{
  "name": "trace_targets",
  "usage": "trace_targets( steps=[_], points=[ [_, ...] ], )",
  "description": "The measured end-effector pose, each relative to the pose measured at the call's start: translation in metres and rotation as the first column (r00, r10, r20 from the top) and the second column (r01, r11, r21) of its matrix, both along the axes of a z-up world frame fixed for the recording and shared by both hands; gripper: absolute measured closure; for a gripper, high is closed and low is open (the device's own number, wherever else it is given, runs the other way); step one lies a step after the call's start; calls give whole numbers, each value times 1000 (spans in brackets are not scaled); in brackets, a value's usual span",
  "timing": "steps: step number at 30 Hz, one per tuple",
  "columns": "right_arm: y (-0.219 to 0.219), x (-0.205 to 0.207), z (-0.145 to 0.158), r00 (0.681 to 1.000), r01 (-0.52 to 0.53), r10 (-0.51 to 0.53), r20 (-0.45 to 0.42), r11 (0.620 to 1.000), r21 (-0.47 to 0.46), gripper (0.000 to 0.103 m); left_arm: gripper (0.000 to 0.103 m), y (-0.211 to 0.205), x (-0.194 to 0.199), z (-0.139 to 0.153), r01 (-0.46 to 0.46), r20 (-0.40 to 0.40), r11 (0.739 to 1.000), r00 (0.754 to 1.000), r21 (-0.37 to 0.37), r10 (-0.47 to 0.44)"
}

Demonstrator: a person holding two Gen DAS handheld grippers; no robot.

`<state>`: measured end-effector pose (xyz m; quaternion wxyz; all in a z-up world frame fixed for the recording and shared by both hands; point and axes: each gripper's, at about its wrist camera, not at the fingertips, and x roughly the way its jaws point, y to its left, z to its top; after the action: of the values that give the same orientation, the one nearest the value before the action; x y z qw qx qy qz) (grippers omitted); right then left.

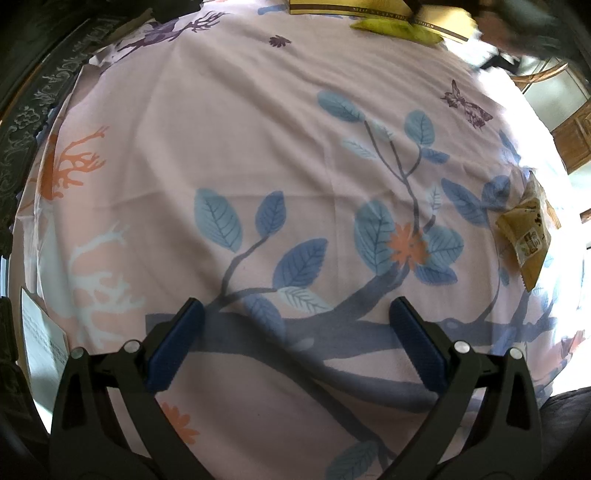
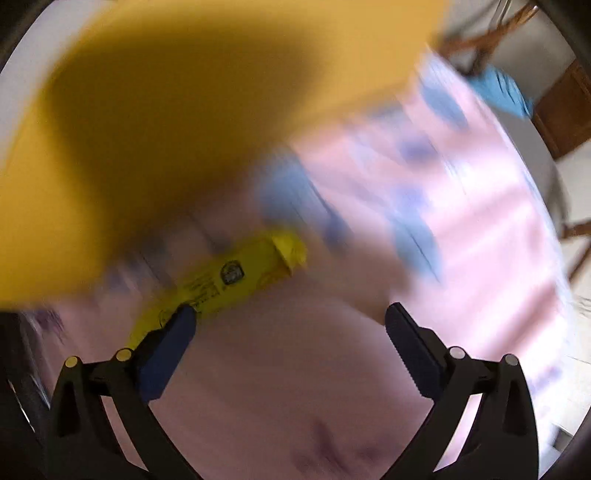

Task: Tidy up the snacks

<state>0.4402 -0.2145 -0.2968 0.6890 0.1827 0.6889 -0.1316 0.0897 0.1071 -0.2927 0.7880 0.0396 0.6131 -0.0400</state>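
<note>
My left gripper (image 1: 295, 314) hangs open over the pink leaf-print cloth (image 1: 221, 147), with nothing between its blue pads. A tan snack packet (image 1: 524, 236) lies on the cloth at the right edge. At the far top sits a yellow box (image 1: 369, 11) with a yellow-green packet (image 1: 395, 29) against it. The right wrist view is blurred. My right gripper (image 2: 291, 314) is open just above the cloth. A yellow snack packet (image 2: 229, 280) lies past its left fingertip (image 2: 181, 321), not between the pads. The yellow box (image 2: 184, 110) fills the upper left.
A dark carved furniture edge (image 1: 22, 129) runs along the left of the cloth. A white printed card (image 1: 40, 339) lies at the lower left. Wooden chair parts (image 1: 543, 74) and a cabinet stand beyond the right side. A blue object (image 2: 502, 92) sits at the far right.
</note>
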Motion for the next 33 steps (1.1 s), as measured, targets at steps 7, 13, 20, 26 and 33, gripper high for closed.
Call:
trace_targets(
  steps=[7,13,20,26,33],
  points=[
    [-52,-65,32,979,163,-176,104,979,122,2,2,-2,3,1,15,-1,1000,1000,-1,-15],
    [-33,-39,53,941,9,27,337,994,-105,1,2,-5,7,0,1,-15,1000,1000,6,-1],
    [-2,-46,5,966,-128,144,214,988,-89,1,2,-28,25,19,58,57,994,996,92,-63],
    [-41,-170,73,824,-362,312,472,932,15,1,2,-84,86,51,286,317,932,883,223,-347],
    [-13,-324,76,619,-668,753,221,654,-355,1,2,-144,171,52,609,439,697,545,379,-715]
  ],
)
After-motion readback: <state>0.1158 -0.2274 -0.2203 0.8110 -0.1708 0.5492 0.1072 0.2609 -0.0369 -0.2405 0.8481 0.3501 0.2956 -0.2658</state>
